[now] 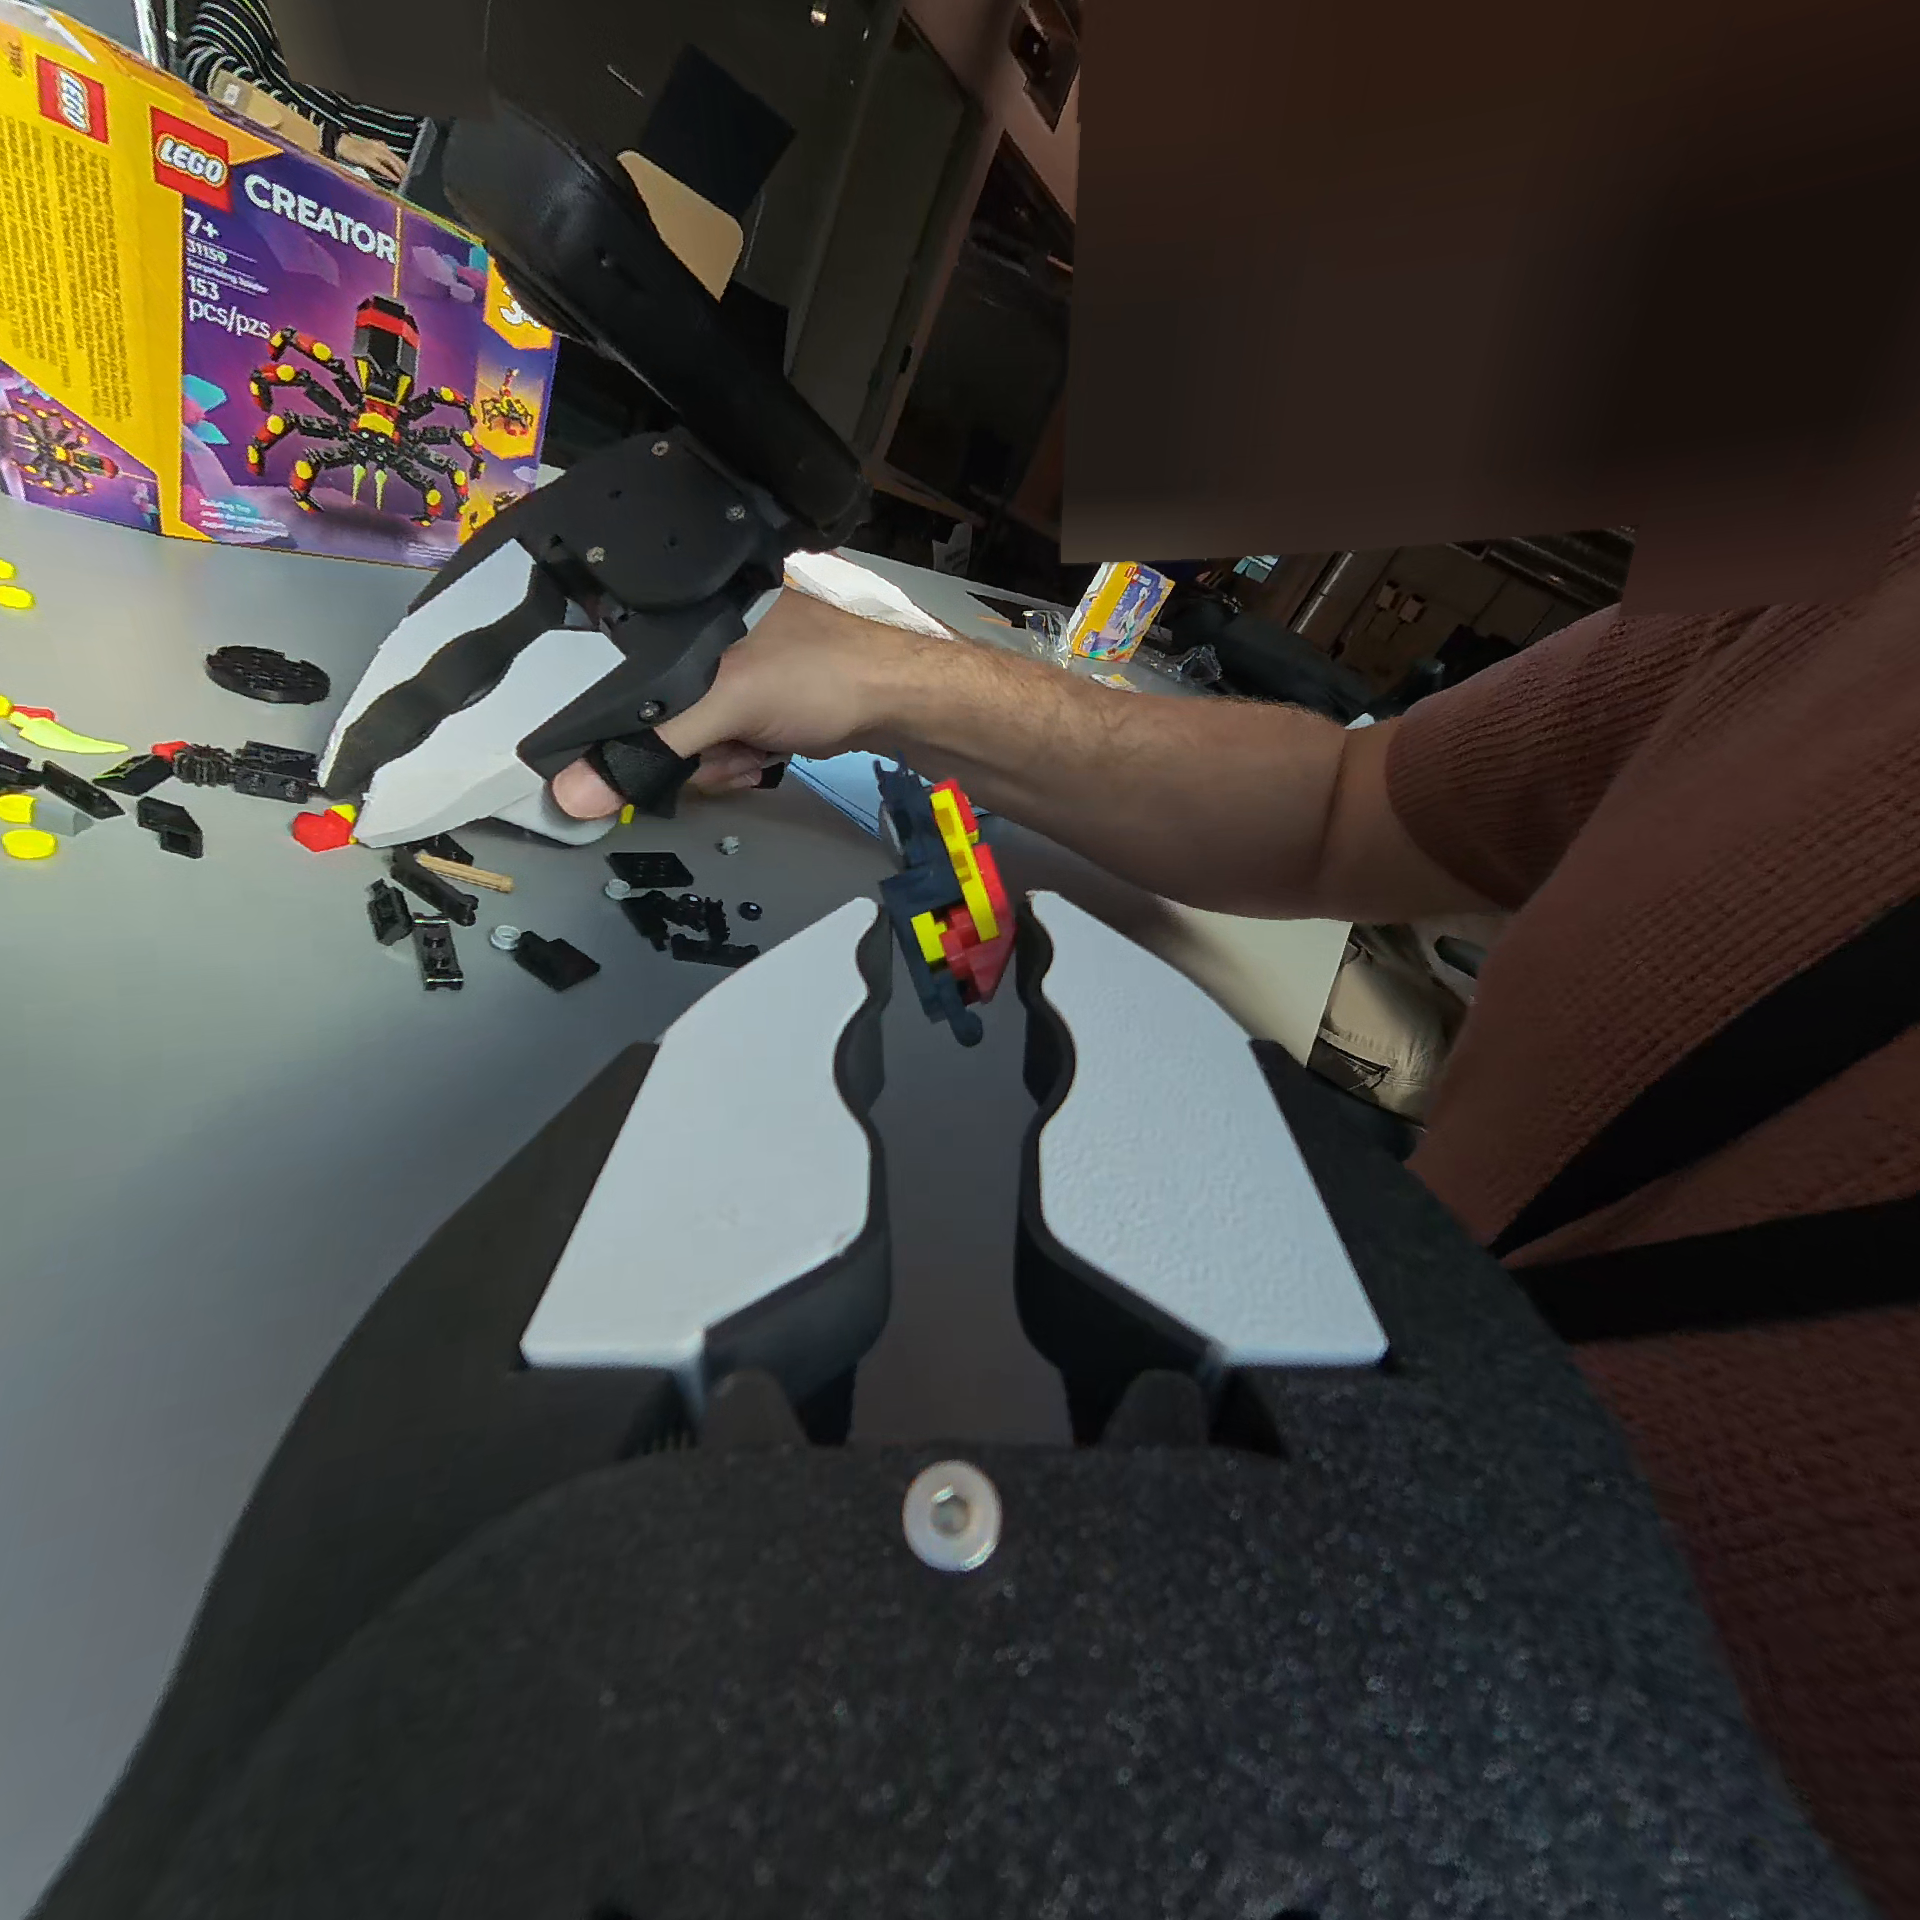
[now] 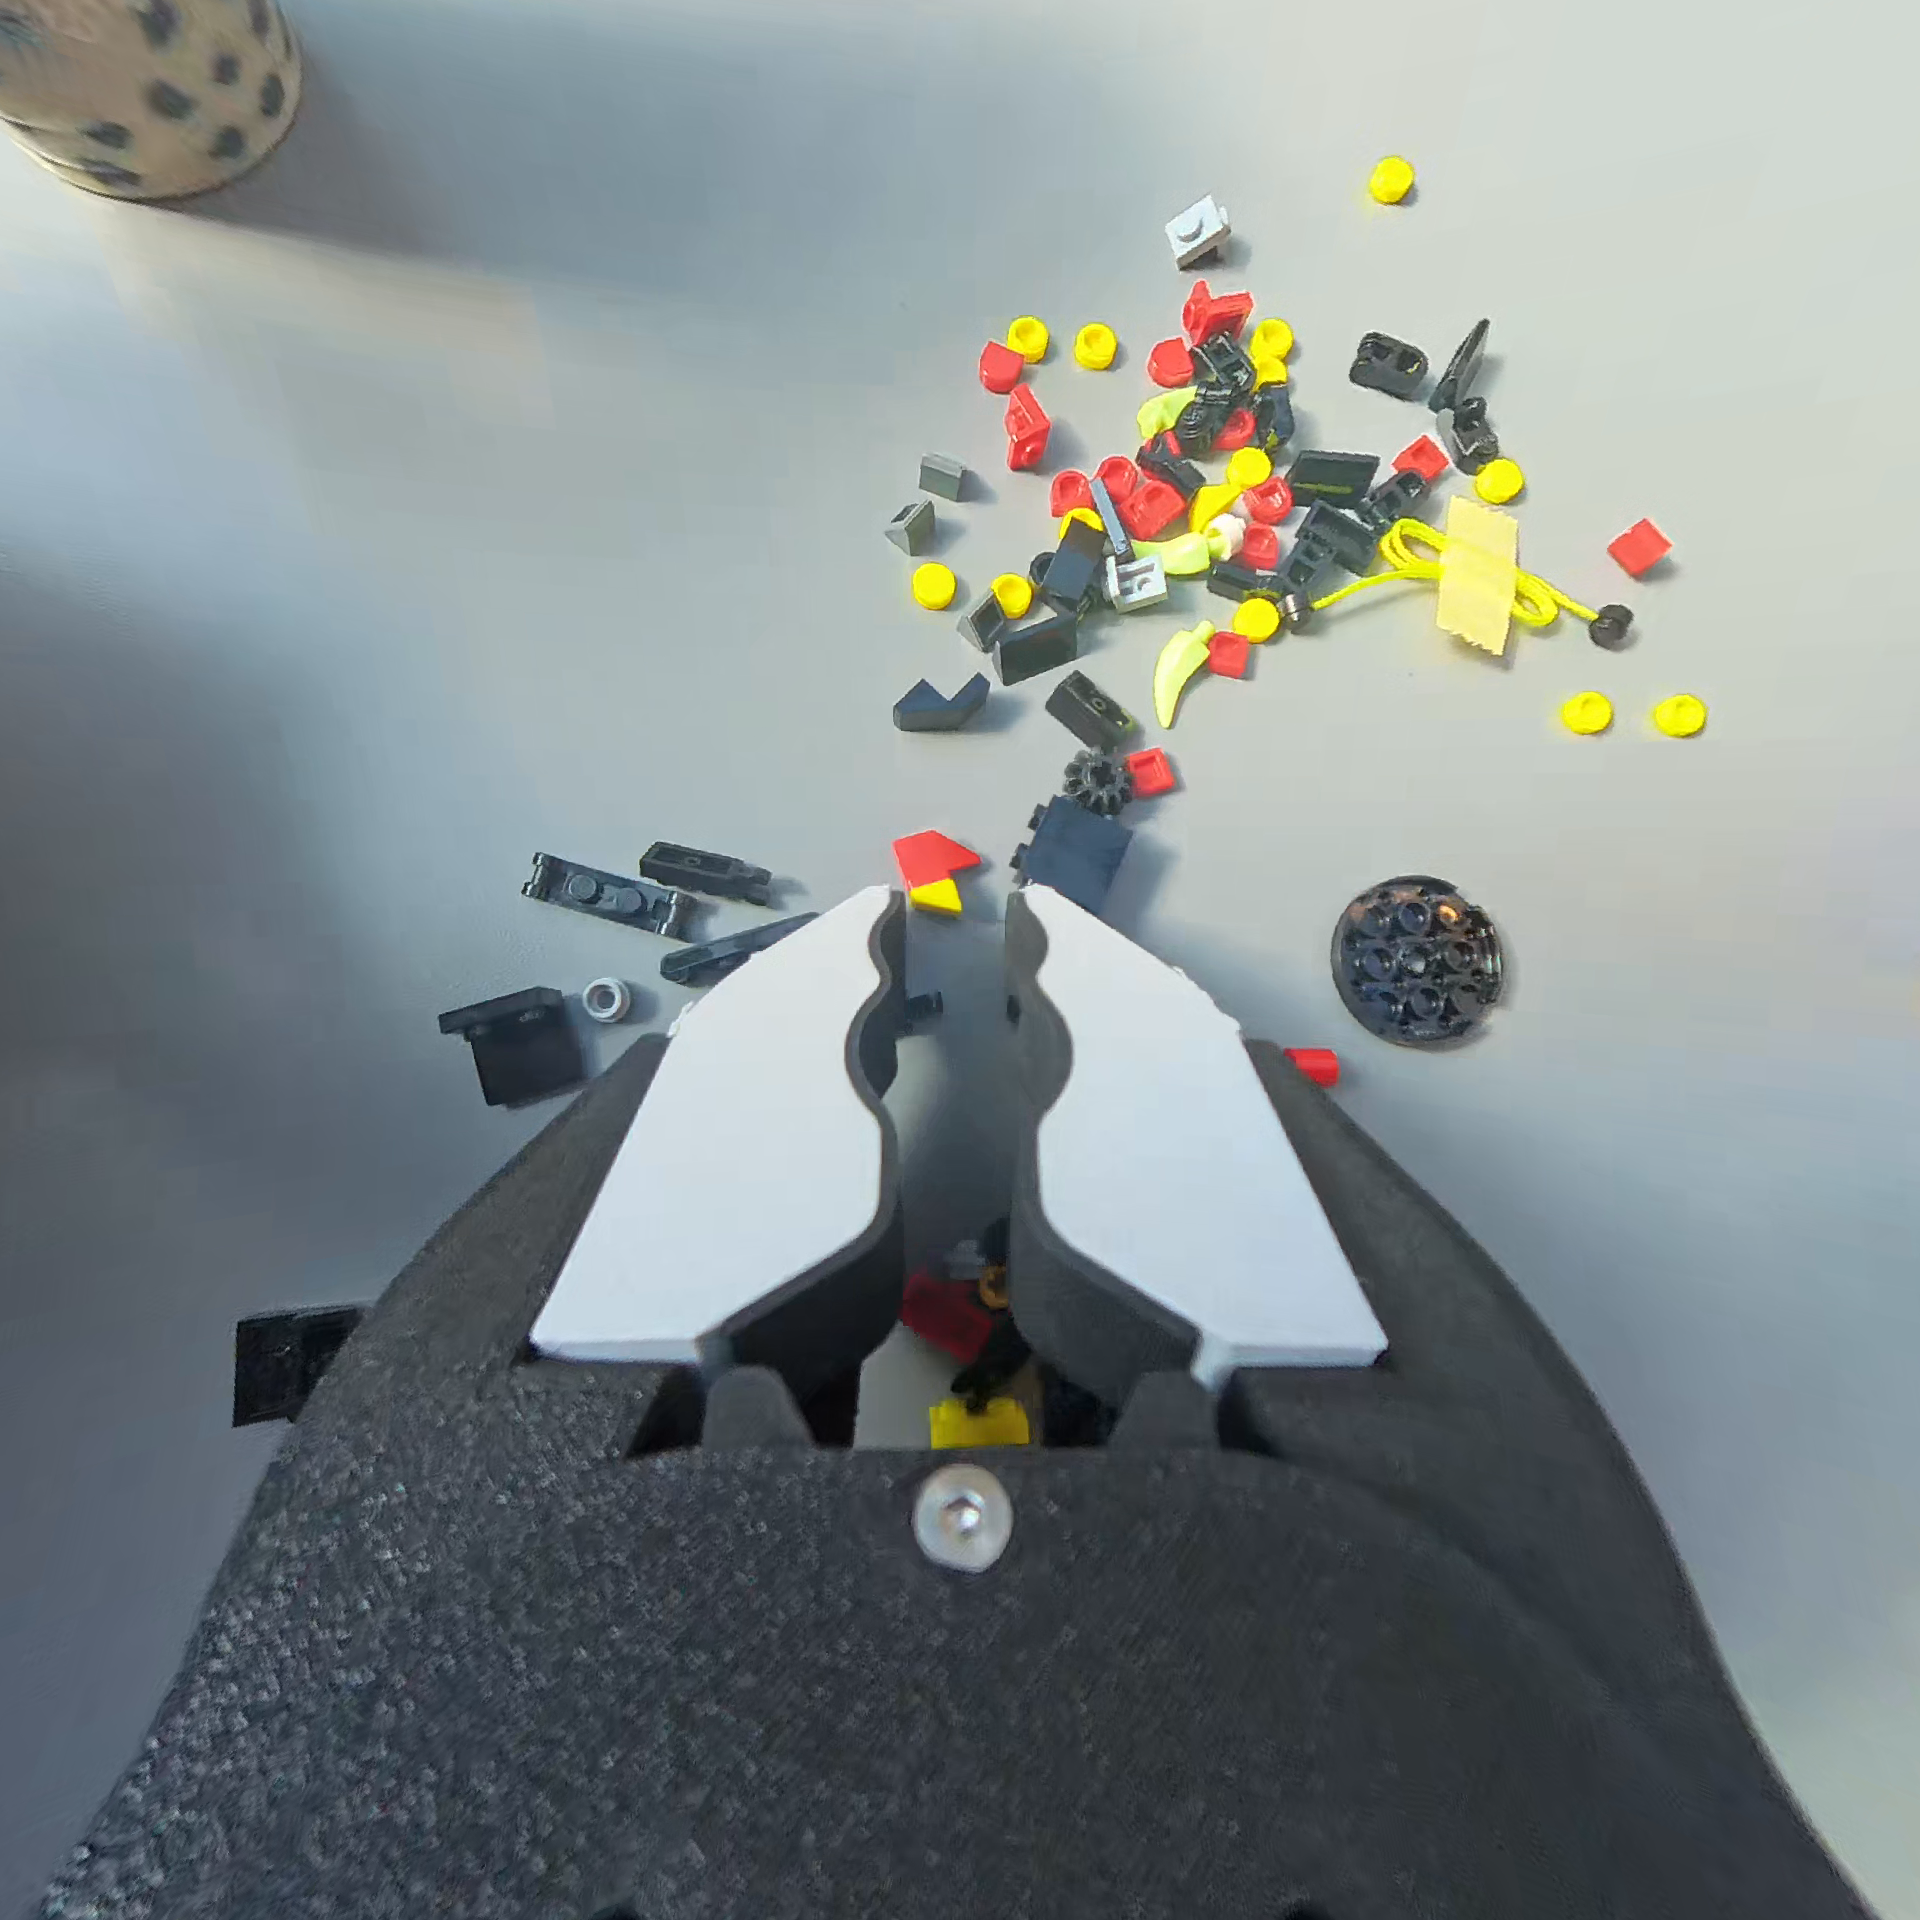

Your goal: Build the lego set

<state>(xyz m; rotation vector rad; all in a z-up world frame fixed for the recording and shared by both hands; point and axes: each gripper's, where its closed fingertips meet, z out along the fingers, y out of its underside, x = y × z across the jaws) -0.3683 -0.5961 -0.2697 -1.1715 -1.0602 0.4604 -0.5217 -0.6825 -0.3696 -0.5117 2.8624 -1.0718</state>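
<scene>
My left gripper (image 1: 956, 909) is shut on a small lego sub-assembly (image 1: 961, 904) of dark blue, red and yellow pieces, held above the grey table (image 1: 208, 1039) near its edge. My right gripper (image 2: 958, 904) is open with its jaws narrowly apart, tips down on the table. A red-and-yellow piece (image 2: 933, 868) lies just past its fingertips, partly between them. In the left wrist view the right gripper (image 1: 353, 800) stands tilted over that red piece (image 1: 322, 831). A dark blue brick (image 2: 1075, 852) lies just right of the right gripper's tips.
A heap of loose red, yellow and black pieces (image 2: 1226, 499) lies ahead on the right, with a yellow string (image 2: 1475, 571). A round black plate (image 2: 1418, 958) lies at the right. Black plates (image 2: 613, 894) lie at the left. The set's box (image 1: 270, 343) stands behind. A spotted cup (image 2: 145, 94) stands far left. The grippers' ends are close to 20 cm from one another. The spotted cup (image 2: 145, 94) is about 15 cm from my left fingertips.
</scene>
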